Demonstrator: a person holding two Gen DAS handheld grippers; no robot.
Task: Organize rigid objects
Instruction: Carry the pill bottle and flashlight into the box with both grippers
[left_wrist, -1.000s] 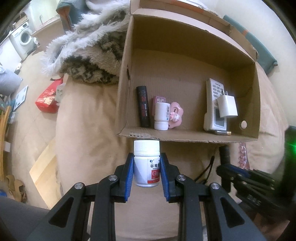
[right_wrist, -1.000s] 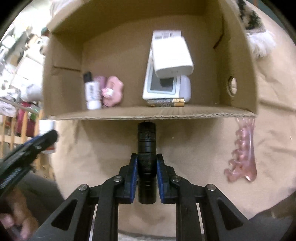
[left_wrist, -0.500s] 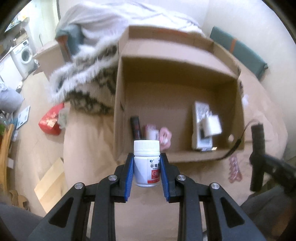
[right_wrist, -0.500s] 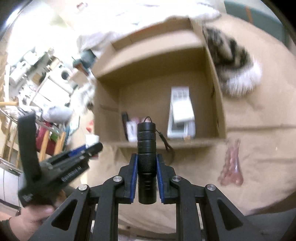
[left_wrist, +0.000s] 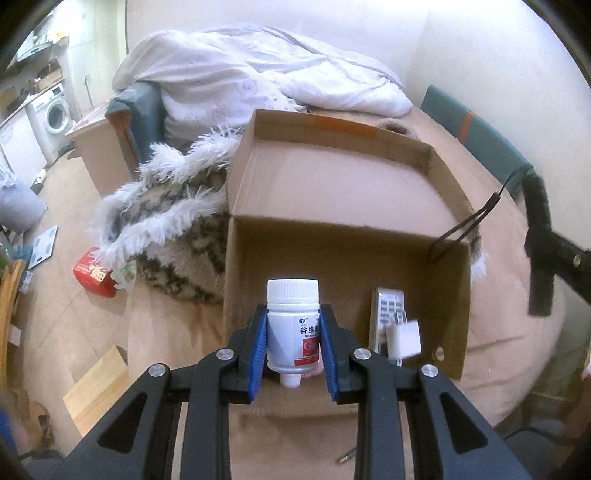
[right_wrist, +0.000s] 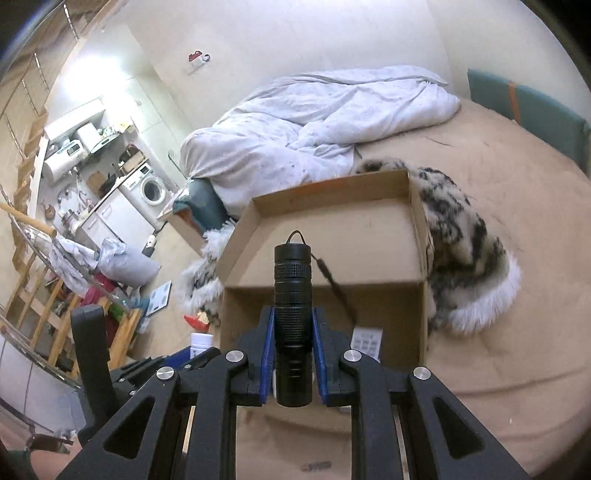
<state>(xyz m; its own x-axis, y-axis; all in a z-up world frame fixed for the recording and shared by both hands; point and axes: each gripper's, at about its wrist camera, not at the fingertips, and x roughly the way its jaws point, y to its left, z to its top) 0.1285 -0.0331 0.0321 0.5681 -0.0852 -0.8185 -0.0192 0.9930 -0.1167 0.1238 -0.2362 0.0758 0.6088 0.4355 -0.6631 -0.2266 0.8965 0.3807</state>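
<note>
Your left gripper is clamped on the upright bottle and your right gripper on the torch, long axis pointing ahead, with the open box ahead of and below both.

Home bedroom: bed, duvet, washing machine
</note>
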